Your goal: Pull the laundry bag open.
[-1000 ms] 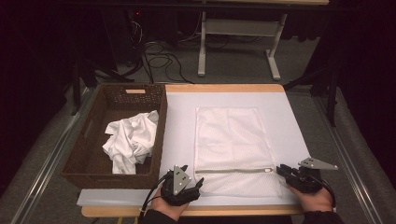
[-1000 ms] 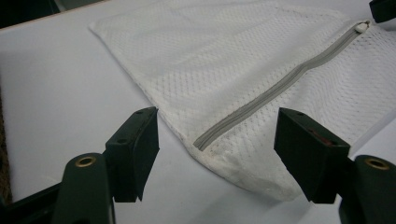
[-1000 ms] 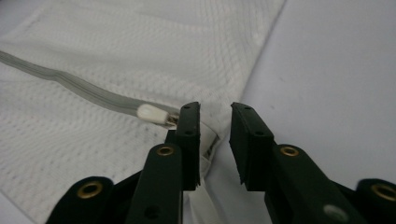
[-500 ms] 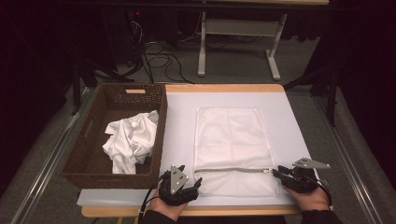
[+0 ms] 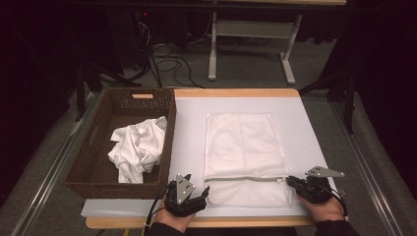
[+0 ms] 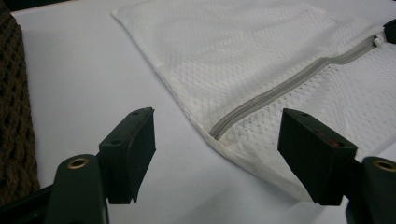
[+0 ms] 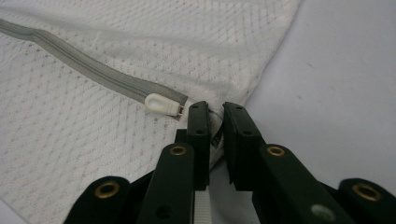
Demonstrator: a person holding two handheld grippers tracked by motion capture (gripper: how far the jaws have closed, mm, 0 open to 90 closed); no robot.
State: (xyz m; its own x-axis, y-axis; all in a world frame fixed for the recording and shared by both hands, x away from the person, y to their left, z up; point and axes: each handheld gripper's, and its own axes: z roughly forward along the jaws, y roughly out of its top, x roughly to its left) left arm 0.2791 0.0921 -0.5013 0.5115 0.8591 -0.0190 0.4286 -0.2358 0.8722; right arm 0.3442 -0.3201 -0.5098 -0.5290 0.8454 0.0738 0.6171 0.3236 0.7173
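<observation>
Since the earlier high view, only the right gripper [image 5: 291, 181] has changed: it has edged slightly in toward the bag's corner, and its jaws have just been closing, so that they now pinch the white mesh laundry bag [image 5: 245, 147] at its near right corner, just beside the end of the zipper. Seen through the right gripper view, a fold of mesh sits squeezed between the two black jaws [image 7: 211, 122], and the white zipper pull [image 7: 159, 103] lies at about ten o'clock from the tips, close to them but not gripped. Everything else matches: the left gripper [image 5: 202, 192] waits at the bag's near left corner with its jaws wide apart and nothing between them; in the left gripper view the bag's edge and the grey zipper [image 6: 289, 84] run off toward one o'clock. On the white table mat [image 5: 189, 123] the bag lies flat, near the middle, zipper across its near end. At nine o'clock from the bag stands a brown wicker basket [image 5: 93, 162] holding a crumpled white garment [image 5: 135, 147].
</observation>
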